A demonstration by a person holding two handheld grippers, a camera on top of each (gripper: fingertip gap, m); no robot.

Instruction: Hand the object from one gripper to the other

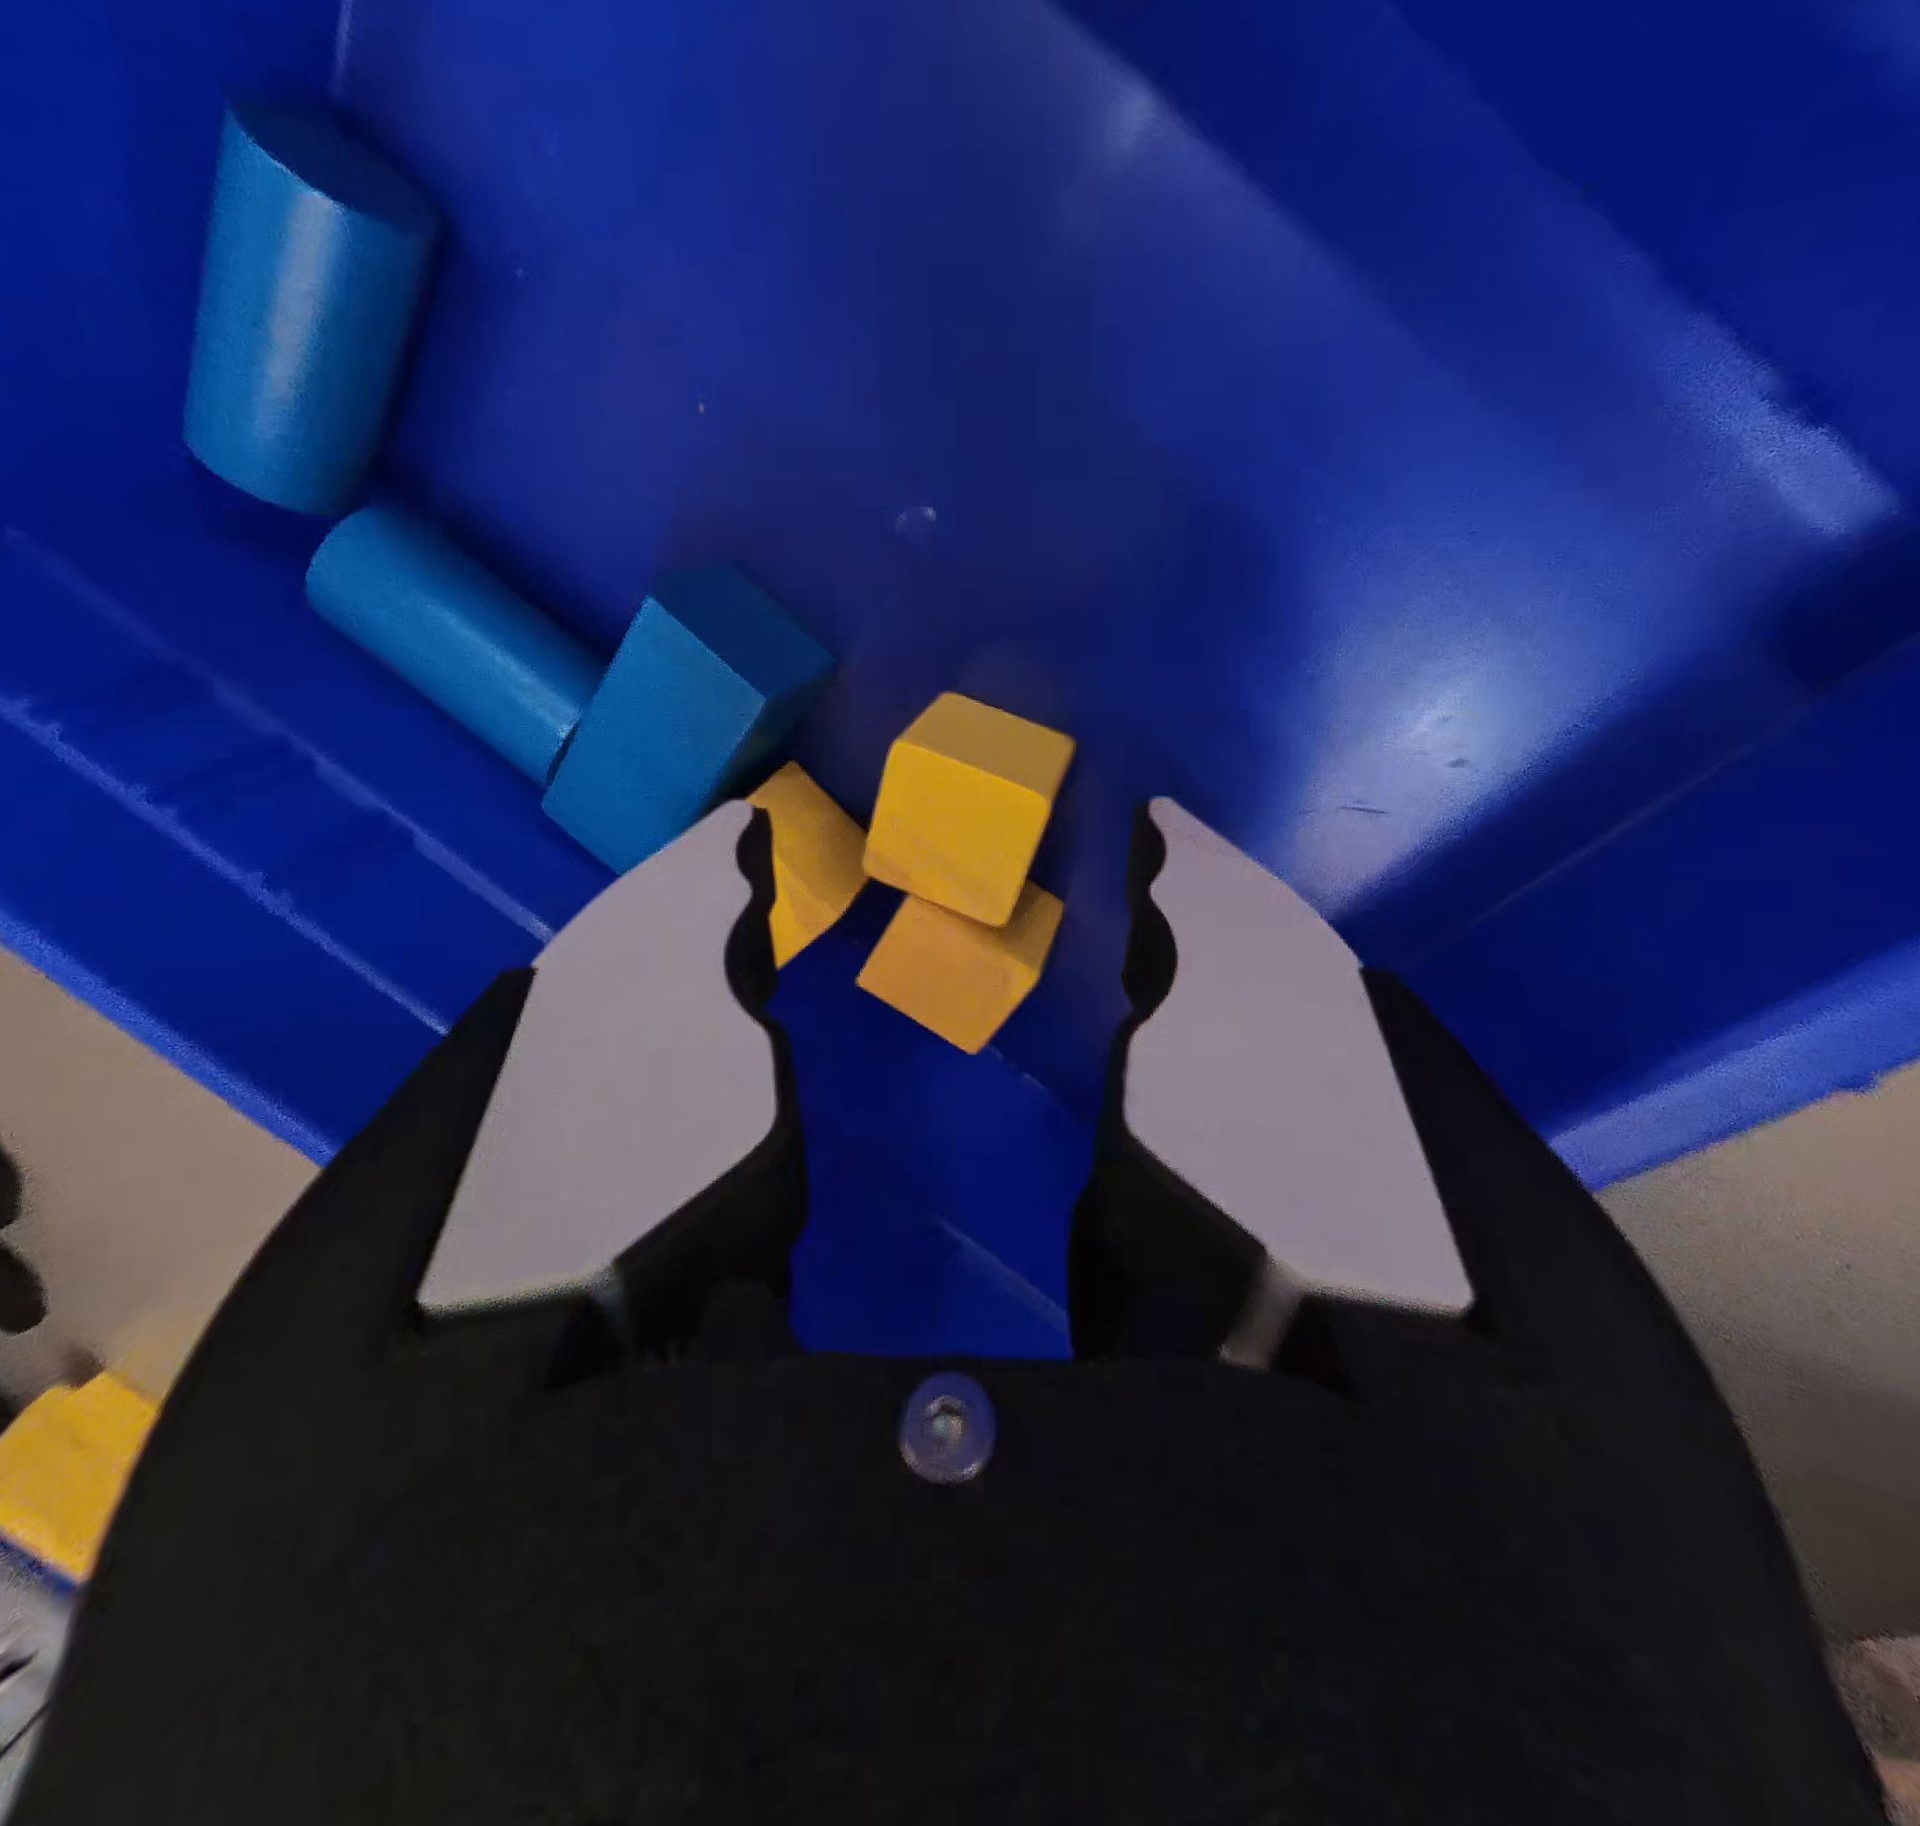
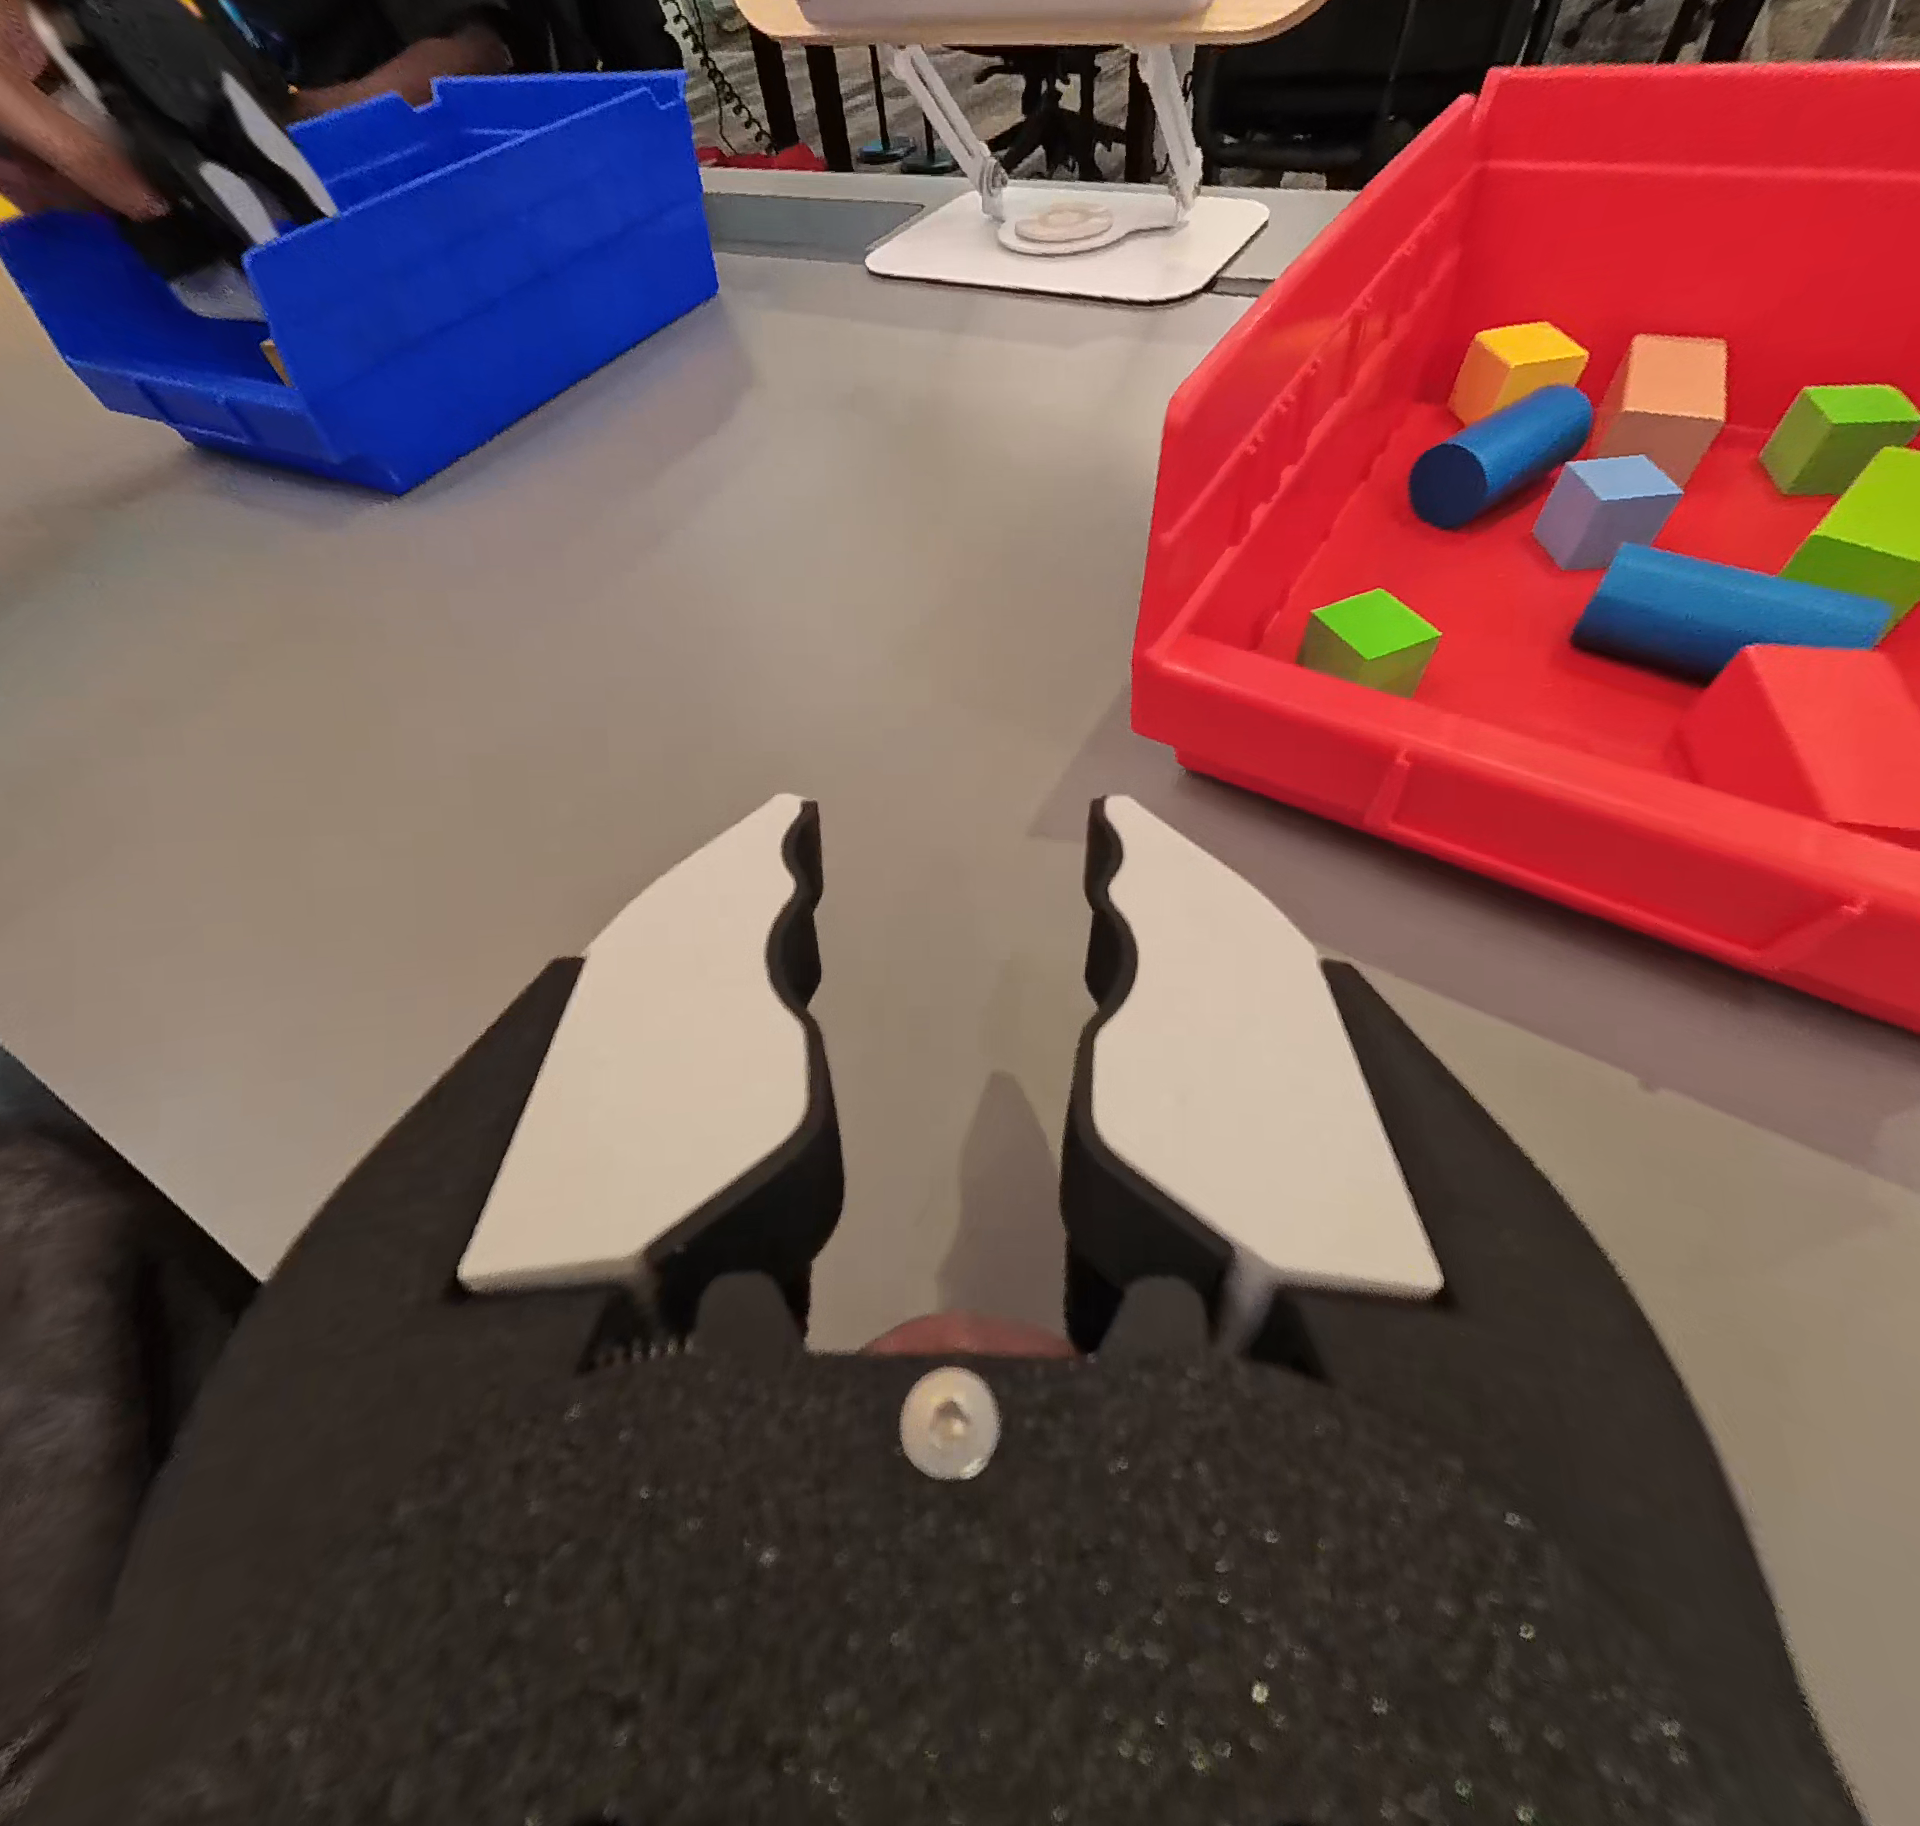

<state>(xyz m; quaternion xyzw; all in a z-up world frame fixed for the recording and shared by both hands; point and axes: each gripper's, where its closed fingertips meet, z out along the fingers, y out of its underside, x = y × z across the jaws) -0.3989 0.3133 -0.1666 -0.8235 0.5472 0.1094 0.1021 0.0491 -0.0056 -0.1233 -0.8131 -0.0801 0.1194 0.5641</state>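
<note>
Left gripper (image 1: 951,820) reaches down into the blue bin (image 1: 1351,426), its jaws spread and empty, with three yellow cubes clustered just beyond the tips. The top cube (image 1: 966,805) rests on a lower cube (image 1: 956,976), and a third cube (image 1: 805,862) sits partly behind the left finger. Blue blocks, two cylinders (image 1: 301,311) and a wedge (image 1: 675,716), lie to the left along the bin wall.

By my reading this is the pick-up step: nothing is held yet, so the handover has not begun. The top cube looks the likely target, lying roughly between the jaws. The next move calls for easing forward so the fingers straddle it, then closing squarely on two flat faces without knocking it off the cube beneath.

Right gripper (image 2: 951,831) hovers over the grey counter (image 2: 623,633), jaws apart and empty. The open stretch of counter between the blue bin and the red bin (image 2: 1299,737) gives free room for the exchange. Inside the blue bin, the near wall and the wedge crowd the left finger.
</note>
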